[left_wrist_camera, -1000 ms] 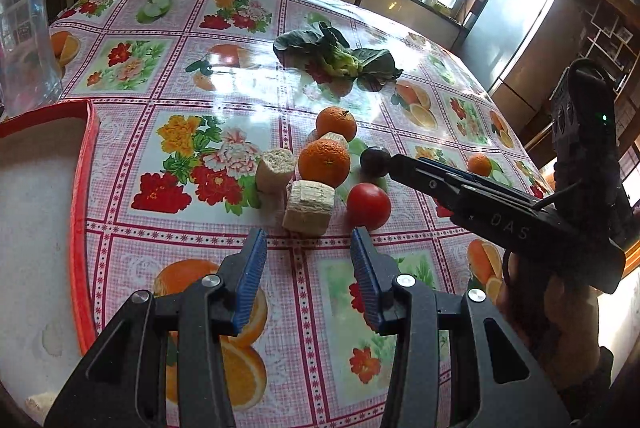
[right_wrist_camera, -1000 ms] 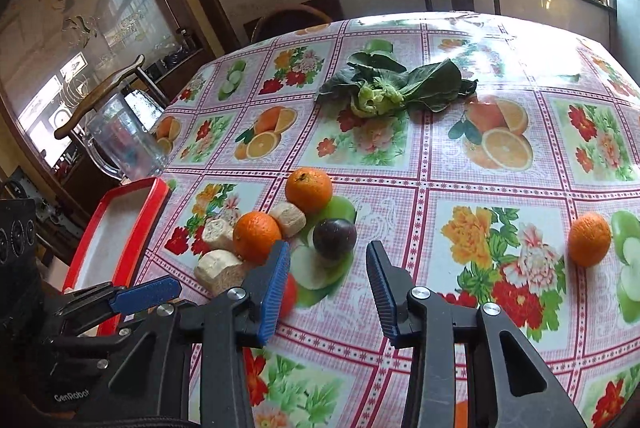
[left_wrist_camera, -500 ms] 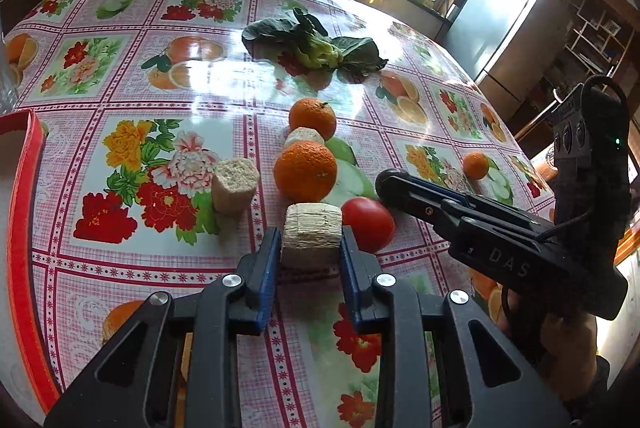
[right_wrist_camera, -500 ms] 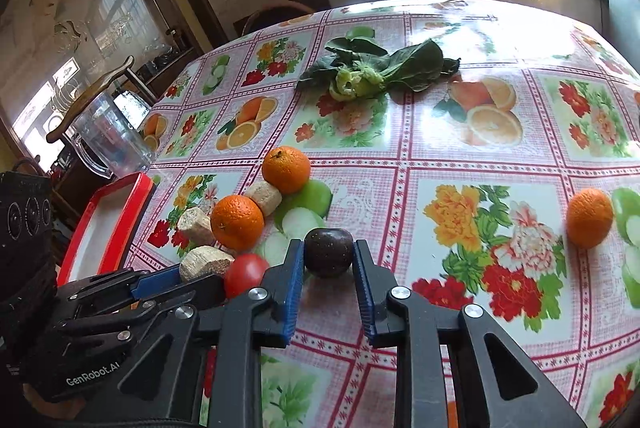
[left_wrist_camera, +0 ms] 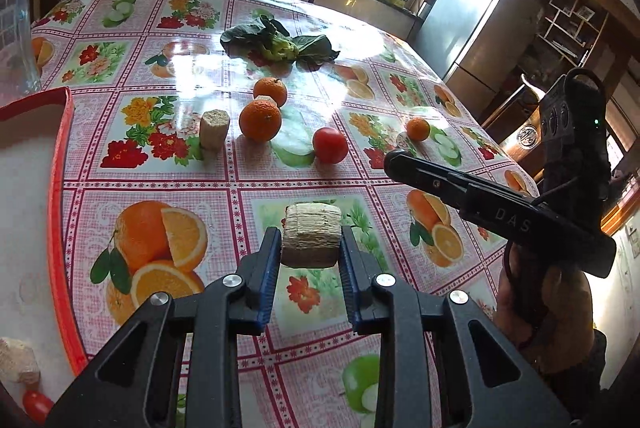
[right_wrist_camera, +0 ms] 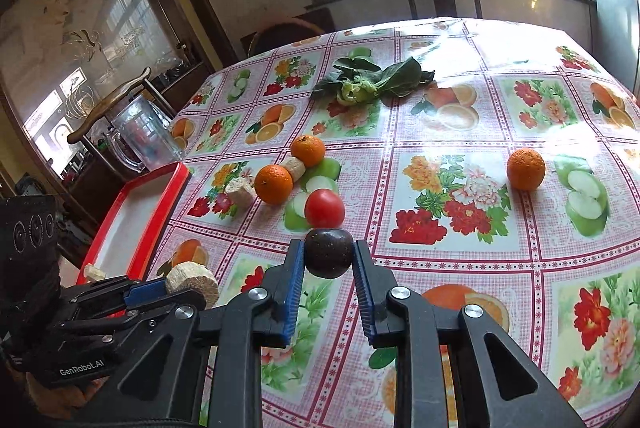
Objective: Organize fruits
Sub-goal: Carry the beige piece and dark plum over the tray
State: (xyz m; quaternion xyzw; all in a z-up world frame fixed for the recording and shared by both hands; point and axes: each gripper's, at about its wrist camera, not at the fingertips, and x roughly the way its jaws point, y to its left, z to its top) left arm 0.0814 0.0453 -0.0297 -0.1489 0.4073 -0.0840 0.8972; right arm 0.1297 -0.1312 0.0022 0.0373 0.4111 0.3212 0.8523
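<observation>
Above the flowered tablecloth (left_wrist_camera: 168, 183), the left gripper (left_wrist_camera: 310, 250) is clamped on a pale, ribbed corn chunk (left_wrist_camera: 311, 240), held clear of the cloth; in the right wrist view, at 8 o'clock, the same chunk (right_wrist_camera: 193, 283) sits between that gripper's blue pads. The right gripper (right_wrist_camera: 329, 262) is clamped on a dark plum (right_wrist_camera: 329, 254), with a red tomato (right_wrist_camera: 324, 208) just beyond it at 12 o'clock. Past the tomato, toward 11 o'clock, two oranges (right_wrist_camera: 274, 183) and two more corn pieces (right_wrist_camera: 240, 191) cluster close together. A lone orange (right_wrist_camera: 525, 169) lies well apart at 2 o'clock. A leafy green vegetable (right_wrist_camera: 370, 81) rests farther back. The red-rimmed tray (right_wrist_camera: 158, 211) lies at 9 o'clock, a clear jug (right_wrist_camera: 140, 137) behind it. In the left view the right gripper's black arm (left_wrist_camera: 496, 214) crosses at 3 o'clock, hiding part of the cloth
</observation>
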